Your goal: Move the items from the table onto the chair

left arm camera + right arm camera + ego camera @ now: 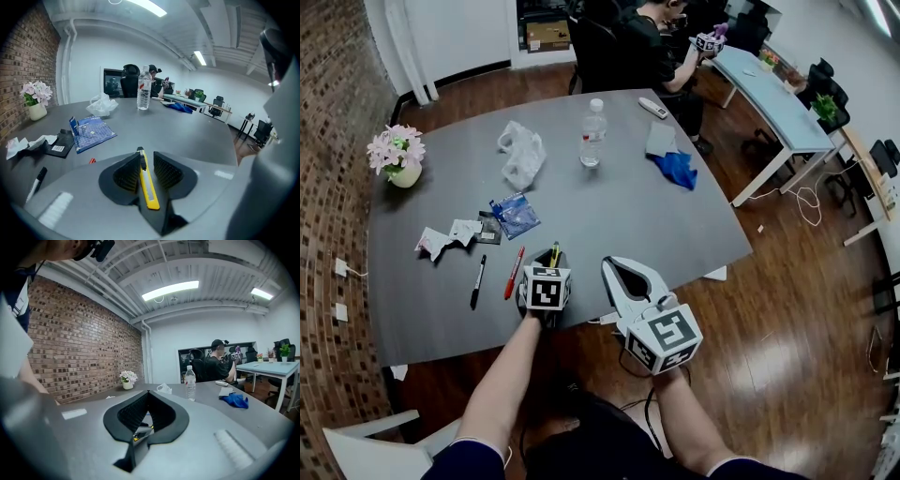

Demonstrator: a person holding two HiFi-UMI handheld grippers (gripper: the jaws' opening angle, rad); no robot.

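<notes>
Grey table [609, 216]: yellow knife [149, 187] loose inside parted left gripper [144, 154]; right gripper [148, 393] closed.

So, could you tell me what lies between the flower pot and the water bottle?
A crumpled white plastic bag, between flower pot and water bottle in the head view.

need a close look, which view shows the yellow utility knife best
The left gripper view: the yellow utility knife lies full length between the left tongs. The head view shows only its tip above the marker cube; the right gripper view shows just a yellow sliver, probably it.
</notes>
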